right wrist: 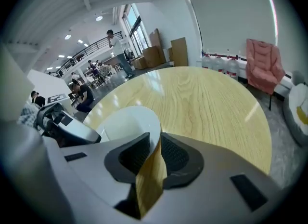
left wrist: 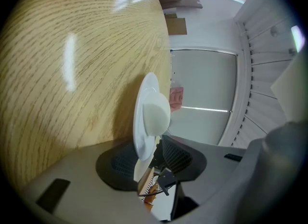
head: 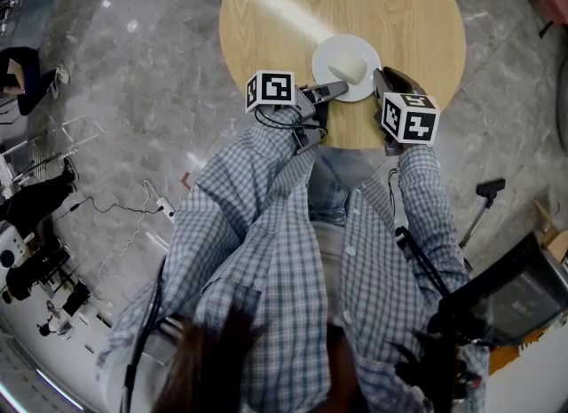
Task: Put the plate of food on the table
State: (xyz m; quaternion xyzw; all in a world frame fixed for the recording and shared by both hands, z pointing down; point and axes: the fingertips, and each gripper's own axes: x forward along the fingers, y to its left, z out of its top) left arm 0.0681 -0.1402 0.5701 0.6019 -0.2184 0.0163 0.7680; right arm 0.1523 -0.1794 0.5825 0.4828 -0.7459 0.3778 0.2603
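1. We see a round wooden table [head: 293,11] on a grey stone floor [head: 124,74]. The white plate [head: 331,51] lies flat on the table, close to its near edge.
2. One pale, rounded piece of food [head: 351,69] sits on the plate, towards the table's near edge. We cannot tell what kind of food it is.
3. The left gripper [head: 337,90] reaches in over the table's near edge. In the left gripper view its jaws stand wide apart. The plate's rim is in the gap between them, but neither pad presses on it, so this gripper holds nothing.
4. The right gripper [head: 380,76] comes in over the same near edge, further to the right. In the right gripper view its jaws stand narrow and closed on the plate's rim. Below the rim, a sliver of the table's wood shows between the pads.
5. In the head view both marker cubes [head: 270,91] show over the near part of the table, one on each side.
6. Two checked sleeves [head: 266,198] run back from the table's near edge towards the person.
7. In the right gripper view a pink armchair [right wrist: 262,66] stands beyond the table's far side, and people stand farther off from the table in a bright hall.
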